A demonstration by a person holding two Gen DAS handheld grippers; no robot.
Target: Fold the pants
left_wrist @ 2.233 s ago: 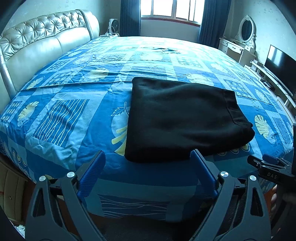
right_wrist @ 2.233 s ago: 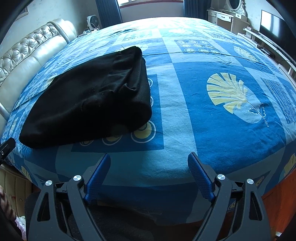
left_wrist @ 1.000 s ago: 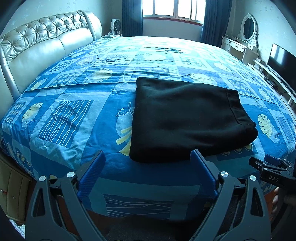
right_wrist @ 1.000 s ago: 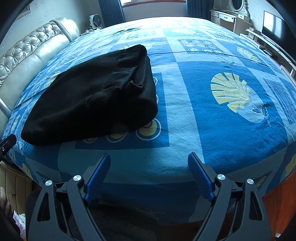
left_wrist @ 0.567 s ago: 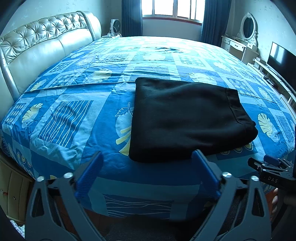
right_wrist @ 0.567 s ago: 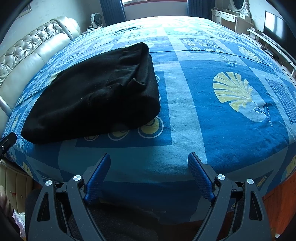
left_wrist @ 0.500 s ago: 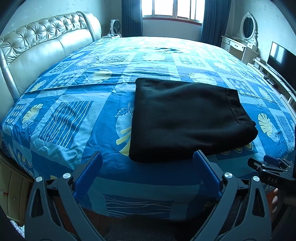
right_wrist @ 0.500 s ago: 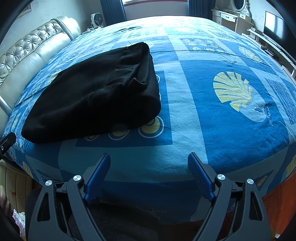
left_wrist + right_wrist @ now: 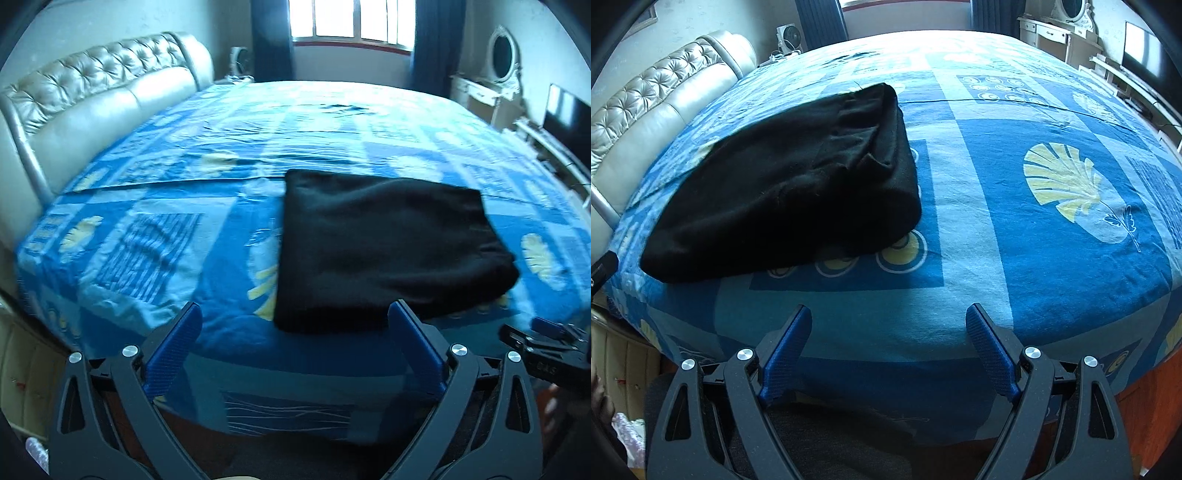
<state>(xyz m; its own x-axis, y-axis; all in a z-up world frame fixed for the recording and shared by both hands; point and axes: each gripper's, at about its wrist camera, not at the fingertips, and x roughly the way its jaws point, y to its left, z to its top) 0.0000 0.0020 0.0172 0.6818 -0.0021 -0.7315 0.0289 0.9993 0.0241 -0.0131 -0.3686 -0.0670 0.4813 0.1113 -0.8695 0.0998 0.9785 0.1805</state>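
The black pants (image 9: 388, 247) lie folded into a thick rectangle on the blue patterned bedspread (image 9: 155, 236), near the bed's front edge. In the right wrist view the pants (image 9: 798, 184) sit at the left, the folded end bulging toward the middle. My left gripper (image 9: 295, 325) is open and empty, held off the bed's front edge just short of the pants' near edge. My right gripper (image 9: 888, 325) is open and empty, over the bed's front edge to the right of the pants. The right gripper's tip (image 9: 543, 343) shows at the left view's right edge.
A padded cream headboard (image 9: 92, 110) runs along the left. A window (image 9: 351, 22) with dark curtains is at the back. A white dresser with an oval mirror (image 9: 498, 62) and a TV (image 9: 569, 118) stand at the right. A small fan (image 9: 786, 37) is behind the bed.
Both grippers stay open and empty. The left view has tilted up and pulled back slightly and is blurred; the right view has edged closer to the bed. The pants have not moved.
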